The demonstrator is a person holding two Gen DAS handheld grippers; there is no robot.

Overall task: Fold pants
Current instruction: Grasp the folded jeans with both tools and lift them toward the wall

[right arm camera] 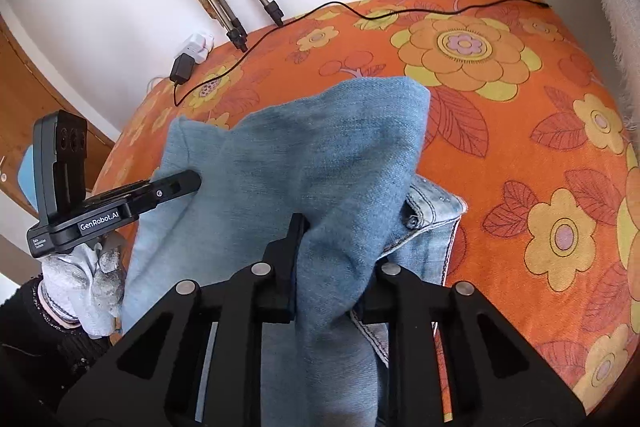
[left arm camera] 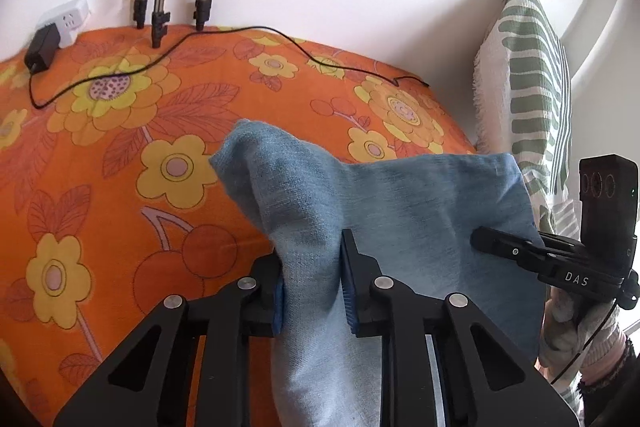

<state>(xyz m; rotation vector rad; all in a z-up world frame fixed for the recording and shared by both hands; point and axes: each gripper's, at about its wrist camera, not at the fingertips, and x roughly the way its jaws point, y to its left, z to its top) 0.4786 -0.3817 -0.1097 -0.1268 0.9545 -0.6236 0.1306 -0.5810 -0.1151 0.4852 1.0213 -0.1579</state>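
Where the left wrist view looks down its own fingers, the left gripper (left arm camera: 312,283) pinches a bunched fold of the blue pants (left arm camera: 400,203), fabric filling the gap between the blue pads. The cloth rises in a loose peak and spreads rightward, lifted over the orange flowered cover (left arm camera: 120,131). The lower end of the fold runs out of frame at the bottom edge. At the right, the right gripper (left arm camera: 486,241) reaches in sideways; its tip presses into the denim, but the fingertips are buried in cloth and hard to make out. A gloved hand (left arm camera: 572,323) beneath it is partly cut off. A black cable (left arm camera: 256,29), a white power strip (left arm camera: 66,19), tripod legs (left arm camera: 160,19) and a green striped cloth (left arm camera: 536,83) sit along the far wall.

In the right wrist view, the right gripper (right arm camera: 332,259) is clamped on a thick gather of the pants (right arm camera: 340,147); the right finger is mostly hidden behind fabric. Only here does the waistband with its button (right arm camera: 412,222) show, lying on the cover (right arm camera: 540,147). The left gripper (right arm camera: 188,183) enters from the left, its tip sunk into the denim, held by a gloved hand (right arm camera: 88,279).
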